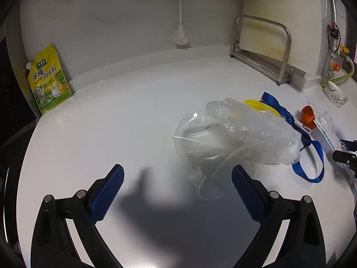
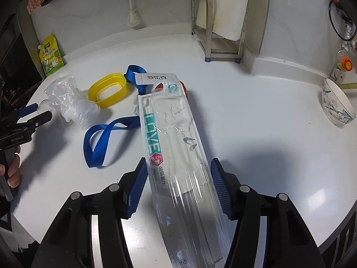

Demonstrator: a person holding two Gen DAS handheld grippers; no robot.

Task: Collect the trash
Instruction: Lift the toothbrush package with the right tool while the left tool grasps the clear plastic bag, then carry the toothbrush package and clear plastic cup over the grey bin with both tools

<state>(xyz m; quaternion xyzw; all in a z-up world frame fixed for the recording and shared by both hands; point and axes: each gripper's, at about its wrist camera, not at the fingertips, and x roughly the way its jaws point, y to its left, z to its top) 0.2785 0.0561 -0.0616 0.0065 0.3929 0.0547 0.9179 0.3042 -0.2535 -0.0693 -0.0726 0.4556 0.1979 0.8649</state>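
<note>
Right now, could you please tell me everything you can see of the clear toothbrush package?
The toothbrush package is a long, clear plastic blister with a printed card reading LOVE and TEETH. It looks empty. It lies lengthwise on the white counter, its near end between the right gripper's open fingers, its far end over the blue strap and an orange item.

Countertop [image 2: 245,116]: glossy, smooth white. Toothbrush package [image 2: 176,147]: clear glossy plastic. Bag [image 1: 241,131]: thin crinkled clear plastic. Strap [image 2: 98,143]: blue woven cloth, matt. Ring [image 2: 107,89]: yellow plastic. Rack [image 1: 263,44]: brushed metal. Bowl [image 2: 337,105]: glazed ceramic.
</note>
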